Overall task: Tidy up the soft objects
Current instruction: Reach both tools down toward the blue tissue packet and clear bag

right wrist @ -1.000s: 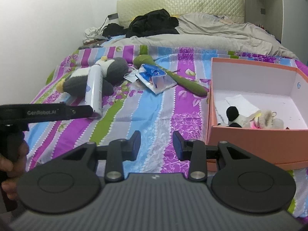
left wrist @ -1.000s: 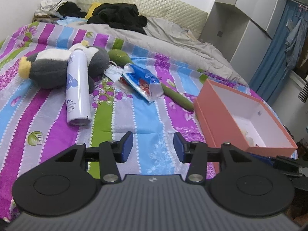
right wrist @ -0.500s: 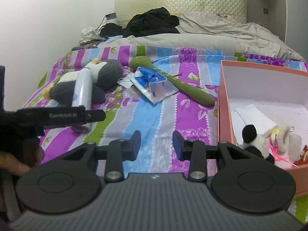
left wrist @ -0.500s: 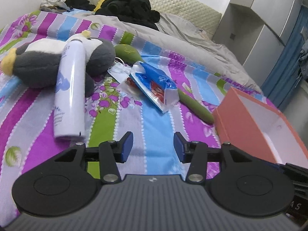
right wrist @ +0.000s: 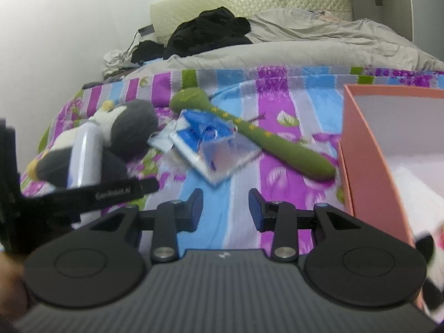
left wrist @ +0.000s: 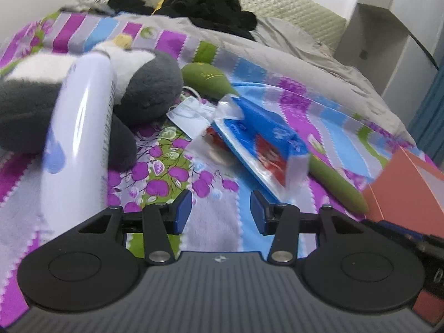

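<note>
A grey and white plush penguin (left wrist: 149, 88) (right wrist: 130, 130) lies on the striped bedspread at the left, with a white spray can (left wrist: 80, 133) (right wrist: 84, 155) resting on it. Right of it lie a face mask (left wrist: 191, 113), a blue tissue packet in clear plastic (left wrist: 260, 141) (right wrist: 211, 141) and a long green plush stick (left wrist: 335, 180) (right wrist: 280, 147). My left gripper (left wrist: 220, 208) hovers open over the bedspread just short of the packet. My right gripper (right wrist: 225, 206) is open too, nothing between its fingers, near the packet's front corner. The left tool's arm (right wrist: 111, 194) crosses the right wrist view.
An open orange box (right wrist: 369, 172) (left wrist: 402, 191) stands at the right, holding a small black and white plush (right wrist: 427, 249). Black clothes (right wrist: 211, 30) and a grey duvet (right wrist: 319, 47) lie toward the headboard. A cupboard (left wrist: 388, 41) stands beyond the bed's right side.
Both grippers have moved forward and lower toward the items on the bedspread, which now look larger. The orange box has slid toward the right edge of both views. Jaws unchanged.
</note>
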Tool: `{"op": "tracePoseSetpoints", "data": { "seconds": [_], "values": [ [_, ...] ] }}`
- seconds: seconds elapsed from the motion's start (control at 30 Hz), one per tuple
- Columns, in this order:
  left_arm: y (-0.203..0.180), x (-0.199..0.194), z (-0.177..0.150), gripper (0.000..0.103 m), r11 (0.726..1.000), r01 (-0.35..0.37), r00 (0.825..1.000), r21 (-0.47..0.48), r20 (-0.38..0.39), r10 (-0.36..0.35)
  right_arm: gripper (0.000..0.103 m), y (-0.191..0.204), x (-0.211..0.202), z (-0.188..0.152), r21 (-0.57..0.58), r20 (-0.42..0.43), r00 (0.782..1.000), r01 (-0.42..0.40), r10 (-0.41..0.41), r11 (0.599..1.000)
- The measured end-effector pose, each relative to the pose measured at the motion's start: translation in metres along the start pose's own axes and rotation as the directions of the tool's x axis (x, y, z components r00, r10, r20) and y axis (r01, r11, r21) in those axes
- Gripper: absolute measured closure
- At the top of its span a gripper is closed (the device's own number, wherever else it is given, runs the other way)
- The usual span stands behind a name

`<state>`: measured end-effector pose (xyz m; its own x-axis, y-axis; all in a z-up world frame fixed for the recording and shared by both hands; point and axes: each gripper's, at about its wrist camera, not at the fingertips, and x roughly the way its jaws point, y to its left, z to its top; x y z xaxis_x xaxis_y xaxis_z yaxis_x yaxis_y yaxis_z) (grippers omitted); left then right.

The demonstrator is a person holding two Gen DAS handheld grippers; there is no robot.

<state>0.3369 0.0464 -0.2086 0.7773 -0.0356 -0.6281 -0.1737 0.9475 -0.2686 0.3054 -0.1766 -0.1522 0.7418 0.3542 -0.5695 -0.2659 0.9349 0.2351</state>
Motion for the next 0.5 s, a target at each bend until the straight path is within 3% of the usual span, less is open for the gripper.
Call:
{"op": "tracePoseSetpoints", "data": {
  "seconds": [0.3, 0.4, 0.5],
  "values": [
    [-0.007, 0.055, 0.006, 0.050, 0.998, -0.022, 1.000, 0.060, 0.022, 0.020, 0.064, -0.010, 0.061, 0.038, 0.068, -0.003, 1.000, -0.008, 0.008, 0.998],
    [-0.002, 0.066, 0.011, 0.050, 0.996, -0.046, 0.999, 0.071, 0.031, 0.044, 0.063, -0.009, 0.080, 0.048, 0.091, -0.054, 0.998, -0.014, 0.019, 0.996],
    [0.005, 0.076, 0.016, 0.043, 0.996, -0.053, 0.998, 0.071, 0.028, 0.051, 0.063, -0.003, 0.091, 0.058, 0.100, -0.091, 0.995, -0.026, 0.035, 0.995]
  ]
}}
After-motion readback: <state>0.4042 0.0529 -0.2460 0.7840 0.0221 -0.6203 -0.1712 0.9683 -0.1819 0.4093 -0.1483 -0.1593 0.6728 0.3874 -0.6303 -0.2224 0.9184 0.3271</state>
